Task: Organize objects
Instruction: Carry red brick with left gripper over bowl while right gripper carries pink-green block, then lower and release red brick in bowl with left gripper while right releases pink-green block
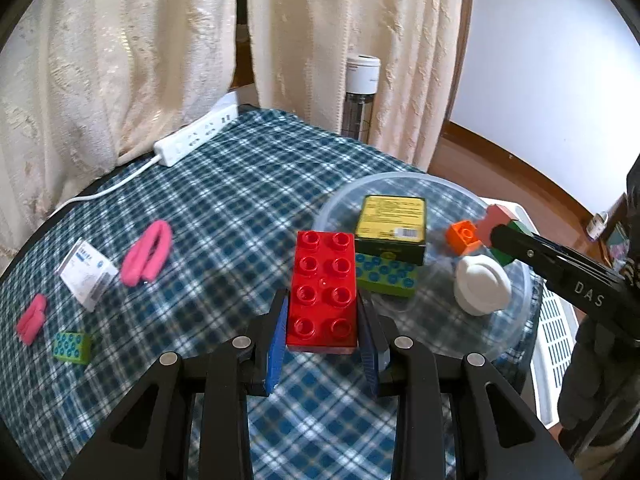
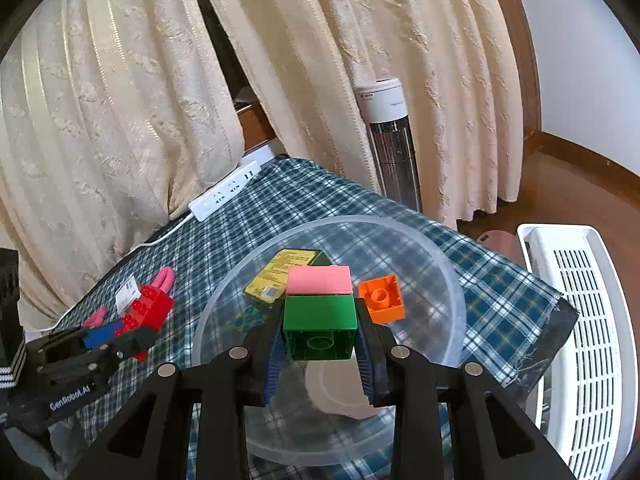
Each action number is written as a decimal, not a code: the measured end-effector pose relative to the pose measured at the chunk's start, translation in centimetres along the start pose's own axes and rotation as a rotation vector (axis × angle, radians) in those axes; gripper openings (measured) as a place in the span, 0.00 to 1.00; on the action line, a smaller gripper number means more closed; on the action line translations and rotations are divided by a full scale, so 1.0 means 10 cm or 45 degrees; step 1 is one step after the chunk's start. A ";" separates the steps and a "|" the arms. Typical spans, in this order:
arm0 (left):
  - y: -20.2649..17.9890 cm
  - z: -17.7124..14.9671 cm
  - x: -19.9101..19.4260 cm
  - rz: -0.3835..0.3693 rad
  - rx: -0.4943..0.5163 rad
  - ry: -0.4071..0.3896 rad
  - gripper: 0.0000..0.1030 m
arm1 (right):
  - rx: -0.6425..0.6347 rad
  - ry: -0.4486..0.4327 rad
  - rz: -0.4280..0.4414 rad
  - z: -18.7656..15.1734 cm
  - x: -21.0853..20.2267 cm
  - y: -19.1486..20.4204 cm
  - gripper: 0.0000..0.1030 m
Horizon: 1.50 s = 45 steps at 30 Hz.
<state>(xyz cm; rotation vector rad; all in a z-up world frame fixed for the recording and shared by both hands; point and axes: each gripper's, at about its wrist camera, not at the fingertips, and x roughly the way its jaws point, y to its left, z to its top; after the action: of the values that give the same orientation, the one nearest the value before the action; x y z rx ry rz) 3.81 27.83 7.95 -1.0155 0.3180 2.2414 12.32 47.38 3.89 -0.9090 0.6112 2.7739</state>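
Red 2x4 brick point(image 1: 322, 290) sits clamped in my L gripper point(image 1: 322, 320), near clear bowl point(image 2: 452, 280) rim. R gripper point(image 2: 320, 336) clamps green/pink brick stack point(image 2: 320, 312) over bowl. Lower first, release w/o dropping.

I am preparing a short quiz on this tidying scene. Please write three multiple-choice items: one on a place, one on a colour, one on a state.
1. Where does the orange brick lie?
A. in the clear bowl
B. beside the power strip
C. on the floor

2. What colour is the long brick in the left gripper?
A. blue
B. red
C. yellow

3. In what state is the right gripper?
A. open and empty
B. shut on the white lid
C. shut on the green and pink block

Answers: 1 A, it sits inside the bowl's rim. 2 B, eight red studs show between the pads. 3 C, both pads press on the green part.
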 end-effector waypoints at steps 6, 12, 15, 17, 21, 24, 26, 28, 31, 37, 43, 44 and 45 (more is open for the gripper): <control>-0.13 0.05 0.08 -0.018 -0.001 0.017 0.32 | 0.020 0.001 -0.001 0.00 0.01 -0.10 0.32; -0.21 0.08 0.20 -0.025 -0.013 0.044 0.32 | 0.031 -0.001 0.002 0.01 0.01 -0.18 0.33; -0.25 0.09 0.25 -0.029 -0.019 0.056 0.32 | 0.036 0.001 0.001 0.01 0.02 -0.21 0.33; -0.26 0.10 0.29 -0.030 -0.023 0.063 0.32 | 0.042 0.002 -0.001 0.01 0.02 -0.24 0.32; -0.28 0.11 0.37 -0.032 -0.031 0.081 0.32 | 0.053 0.003 -0.001 0.02 0.03 -0.30 0.33; -0.30 0.12 0.42 -0.035 -0.039 0.093 0.32 | 0.056 0.003 0.003 0.02 0.04 -0.32 0.33; -0.31 0.12 0.45 -0.037 -0.043 0.101 0.32 | 0.054 0.005 0.005 0.02 0.04 -0.33 0.33; -0.31 0.12 0.47 -0.038 -0.044 0.108 0.32 | 0.052 0.006 0.006 0.02 0.05 -0.32 0.33; -0.32 0.12 0.51 -0.040 -0.047 0.118 0.32 | 0.054 0.007 0.007 0.02 0.05 -0.32 0.33; -0.33 0.10 0.58 -0.045 -0.051 0.135 0.32 | 0.051 0.014 0.016 0.03 0.09 -0.30 0.33; -0.32 0.09 0.62 -0.048 -0.060 0.146 0.32 | 0.047 0.019 0.021 0.03 0.12 -0.28 0.33; -0.32 0.08 0.63 -0.049 -0.062 0.148 0.32 | 0.047 0.019 0.021 0.03 0.12 -0.28 0.33; -0.32 0.08 0.64 -0.049 -0.064 0.150 0.32 | 0.047 0.019 0.021 0.03 0.12 -0.27 0.33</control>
<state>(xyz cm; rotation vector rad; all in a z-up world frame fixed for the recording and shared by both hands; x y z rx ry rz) 2.26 33.56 3.95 -1.1730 0.2917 2.1691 11.96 50.00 2.49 -0.9225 0.6732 2.7633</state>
